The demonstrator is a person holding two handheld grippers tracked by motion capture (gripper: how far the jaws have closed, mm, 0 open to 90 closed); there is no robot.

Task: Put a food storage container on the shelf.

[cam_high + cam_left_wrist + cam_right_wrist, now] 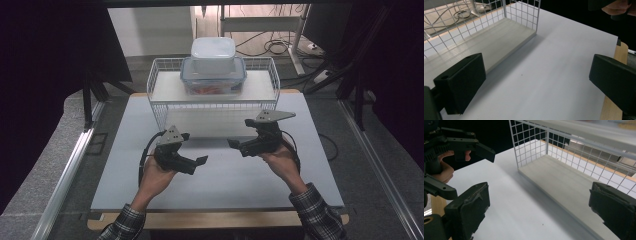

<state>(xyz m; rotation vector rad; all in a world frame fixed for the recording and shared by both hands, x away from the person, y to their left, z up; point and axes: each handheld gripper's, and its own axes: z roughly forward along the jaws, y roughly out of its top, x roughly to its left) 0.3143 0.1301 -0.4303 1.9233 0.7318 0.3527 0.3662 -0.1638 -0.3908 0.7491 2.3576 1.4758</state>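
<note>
Left hand-held gripper (192,162): jaws spread wide, nothing between them, held low over the bench (225,185) and angled inward toward the middle. Its own view looks along both black jaws at bare white bench top and the lower board of the wire rack.

Right hand-held gripper (240,146): jaws likewise spread and empty, pointing inward so the two tips face each other across a gap. They stand apart, not touching. In the right gripper view the left one (474,147) shows farther off, a hand wrapped round its grip.

Both sit just in front of the wire rack (162,107), well short of anything on it. Reads as a ready stance: jaws opened ahead of a reach, hands level, nothing committed.

Rack is a white mesh frame with two boards. The lower board (564,187) lies bare, open at the front toward the person, so access is easy.

On the top board: a clear lidded container (214,77) with something orange-red inside, blue-trimmed lid. A smaller white lidded box (213,51) is stacked squarely on top of it. Both are centred on the shelf, the nearest things to handle, probably the next target. The stack will likely want two grippers or the upper box lifted first.
</note>
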